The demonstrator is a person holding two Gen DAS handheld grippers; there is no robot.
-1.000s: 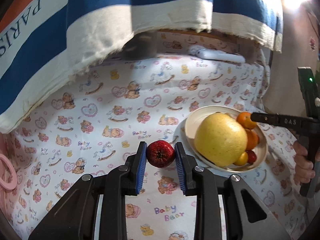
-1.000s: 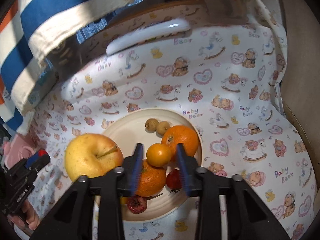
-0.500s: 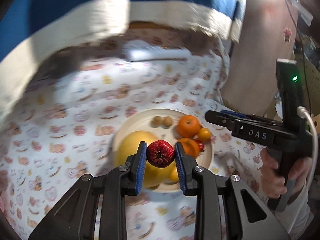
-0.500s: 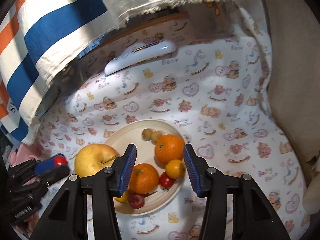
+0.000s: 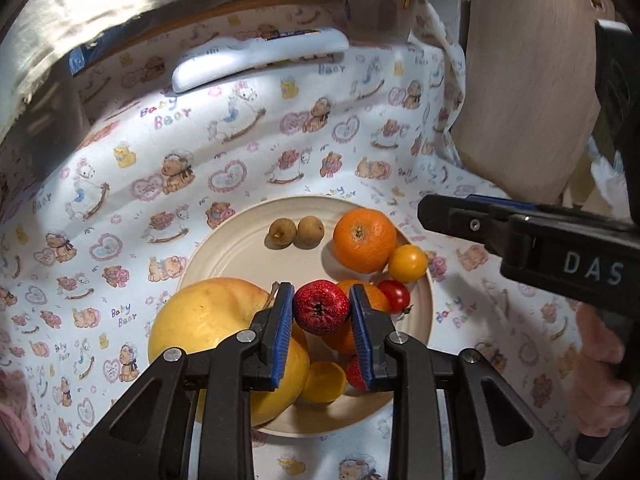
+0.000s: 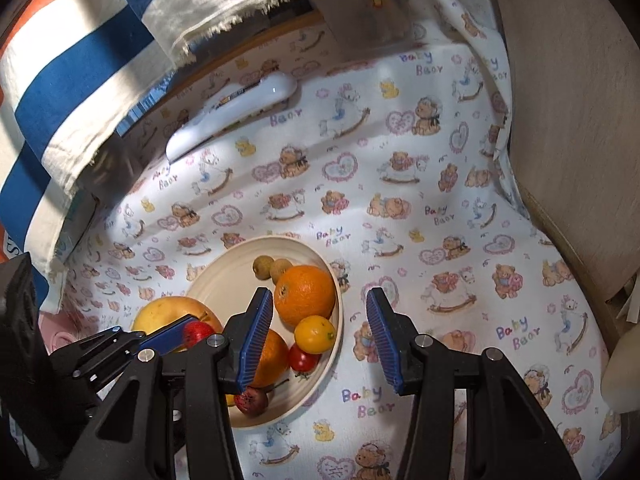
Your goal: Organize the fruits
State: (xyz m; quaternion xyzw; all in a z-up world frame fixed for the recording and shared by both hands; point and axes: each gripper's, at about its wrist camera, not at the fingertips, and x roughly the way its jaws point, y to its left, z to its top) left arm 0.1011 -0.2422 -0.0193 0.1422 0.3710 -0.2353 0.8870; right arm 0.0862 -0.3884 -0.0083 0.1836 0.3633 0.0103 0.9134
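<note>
My left gripper (image 5: 321,292) is shut on a small red fruit (image 5: 321,307) and holds it above the cream plate (image 5: 224,240). On the plate lie a big yellow apple (image 5: 208,320), an orange (image 5: 364,240), a small yellow citrus (image 5: 408,263), a cherry tomato (image 5: 396,295), two brown longans (image 5: 296,232) and more fruit half hidden under the fingers. My right gripper (image 6: 318,296) stands open over the plate's right rim (image 6: 339,304) with nothing gripped. The right wrist view shows the held red fruit (image 6: 198,330) at lower left.
The plate sits on a cloth with a bear print (image 6: 400,208). A white remote-like device (image 5: 260,56) lies behind it. A blue, white and orange striped cloth (image 6: 80,60) hangs at the back left. A wooden panel (image 5: 520,80) stands at the right. A hand (image 5: 600,360) holds the right gripper's handle.
My left gripper has carried the red fruit from the cloth left of the plate to above the plate. The right gripper has drawn back from the small yellow citrus, which lies on the plate.
</note>
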